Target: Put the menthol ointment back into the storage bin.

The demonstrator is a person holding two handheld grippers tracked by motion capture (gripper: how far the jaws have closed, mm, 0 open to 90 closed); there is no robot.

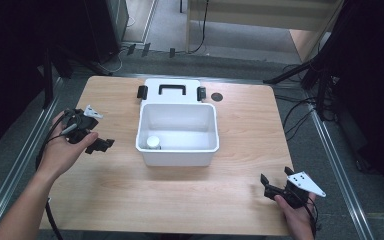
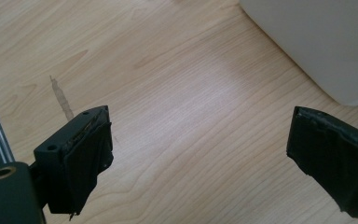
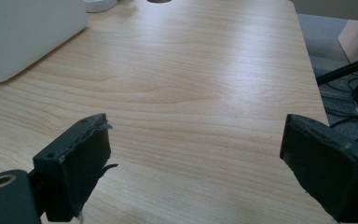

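High view gives me a white bin (image 1: 177, 131) at the middle of the wooden table (image 1: 230, 190), its lid (image 1: 172, 90) lying flat just behind it, and a small white jar (image 1: 153, 142) standing in the bin's near-left corner. My left gripper (image 1: 97, 145) hovers just left of the bin, jaws spread wide with nothing between them. My right gripper (image 1: 270, 189) sits near the table's front right edge, well apart from the bin, jaws likewise spread and empty.
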